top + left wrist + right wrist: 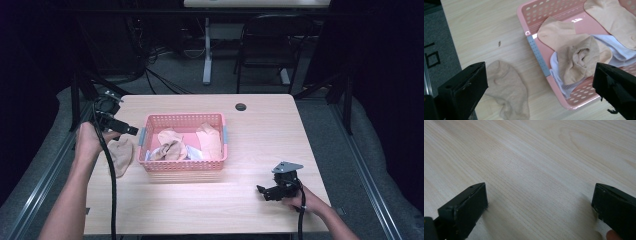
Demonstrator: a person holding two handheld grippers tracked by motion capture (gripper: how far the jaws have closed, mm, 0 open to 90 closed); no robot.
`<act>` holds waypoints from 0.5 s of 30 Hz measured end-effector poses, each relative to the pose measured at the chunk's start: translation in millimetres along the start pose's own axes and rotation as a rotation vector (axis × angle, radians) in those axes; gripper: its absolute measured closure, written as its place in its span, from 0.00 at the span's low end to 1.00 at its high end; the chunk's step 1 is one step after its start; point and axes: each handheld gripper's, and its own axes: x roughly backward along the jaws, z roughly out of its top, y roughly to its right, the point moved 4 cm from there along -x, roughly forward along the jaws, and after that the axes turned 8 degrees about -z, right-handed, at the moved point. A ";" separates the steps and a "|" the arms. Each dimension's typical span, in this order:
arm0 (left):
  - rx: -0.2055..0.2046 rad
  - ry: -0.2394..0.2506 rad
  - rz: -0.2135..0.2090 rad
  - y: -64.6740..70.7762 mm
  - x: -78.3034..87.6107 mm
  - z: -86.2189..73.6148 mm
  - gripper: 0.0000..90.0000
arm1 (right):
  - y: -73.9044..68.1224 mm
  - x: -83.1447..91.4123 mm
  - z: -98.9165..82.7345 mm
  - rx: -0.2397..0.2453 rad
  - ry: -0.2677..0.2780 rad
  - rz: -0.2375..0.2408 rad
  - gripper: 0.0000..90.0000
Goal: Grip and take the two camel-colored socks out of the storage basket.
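Observation:
A pink perforated basket [150,121] [536,50] stands mid-table with several beige socks [172,149] [576,60] and some white cloth [621,51] inside. One beige sock [121,155] [507,90] lies flat on the table just left of the basket. My left gripper [127,130] [540,90] is held above that sock and the basket's left wall, jaws wide open with nothing between them. My right gripper [263,191] [539,207] rests low over bare wood at the front right, open and holding nothing.
The wooden table [260,135] has a dark round grommet hole [241,106] near its far edge. A black chair [272,47] and a white desk leg [207,50] stand beyond the table. Grey floor [434,50] runs along the left side.

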 end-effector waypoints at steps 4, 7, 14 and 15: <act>-0.013 0.005 -0.017 7.6 -7.5 6.2 0.00 | 0.0 0.0 0.0 0.000 0.000 0.000 0.00; -0.021 0.006 -0.025 13.8 -13.6 10.2 0.00 | 0.0 0.0 0.0 0.000 0.000 0.000 0.00; -0.059 0.024 -0.044 29.7 -30.2 19.0 0.00 | 0.0 0.0 0.0 0.000 0.000 0.000 0.00; -0.063 0.027 -0.049 32.5 -33.4 19.8 0.00 | 0.0 0.0 0.0 0.000 0.000 0.000 0.00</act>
